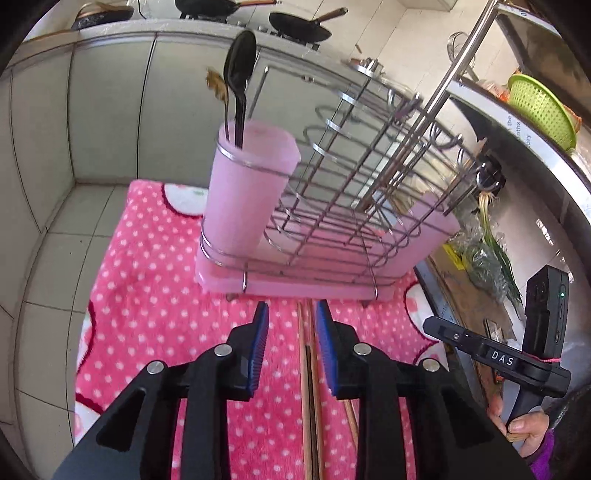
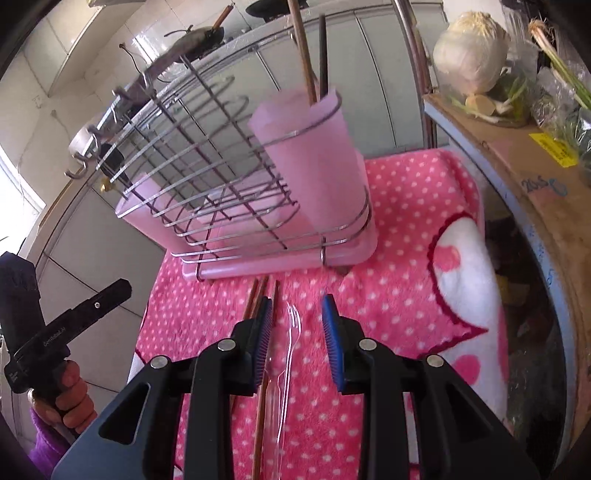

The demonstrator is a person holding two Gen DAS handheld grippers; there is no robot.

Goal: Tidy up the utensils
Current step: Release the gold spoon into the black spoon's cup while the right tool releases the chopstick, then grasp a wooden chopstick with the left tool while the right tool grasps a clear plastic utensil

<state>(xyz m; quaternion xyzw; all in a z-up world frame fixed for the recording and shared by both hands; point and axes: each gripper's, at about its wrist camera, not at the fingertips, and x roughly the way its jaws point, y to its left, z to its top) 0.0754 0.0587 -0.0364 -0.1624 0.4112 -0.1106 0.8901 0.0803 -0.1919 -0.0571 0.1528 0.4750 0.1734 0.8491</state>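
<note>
A wire dish rack on a pink base stands on a pink polka-dot towel. Its pink utensil cup holds a black spoon. In the right wrist view the cup shows a brown stick and a black one standing in it. Wooden chopsticks lie on the towel between the open fingers of my left gripper. My right gripper is open over a clear plastic fork lying on the towel, with chopsticks just left of it.
A cardboard box with a cabbage and greens stands right of the towel. Woks sit on the stove behind. A green basket is at the upper right. Tiled floor lies left of the towel.
</note>
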